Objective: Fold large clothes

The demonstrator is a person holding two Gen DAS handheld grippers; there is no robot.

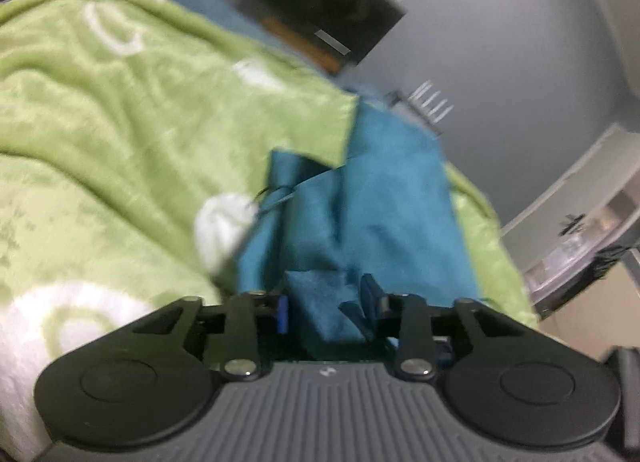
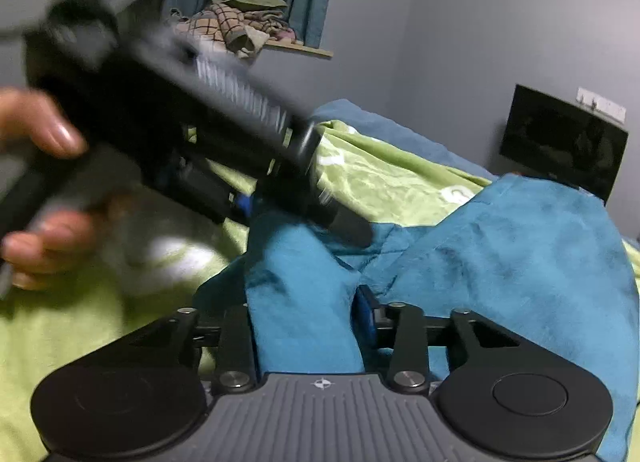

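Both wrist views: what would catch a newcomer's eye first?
The teal cloth, bunched on a lime-green blanket, sits between the fingers of both hand-held grippers. In the right wrist view, the blurred left hand-held gripper cuts across the upper left, held by a hand.

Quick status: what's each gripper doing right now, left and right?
Left gripper: closed on a fold of the teal garment.
Right gripper: teal garment between the jaws; grip cannot be told.
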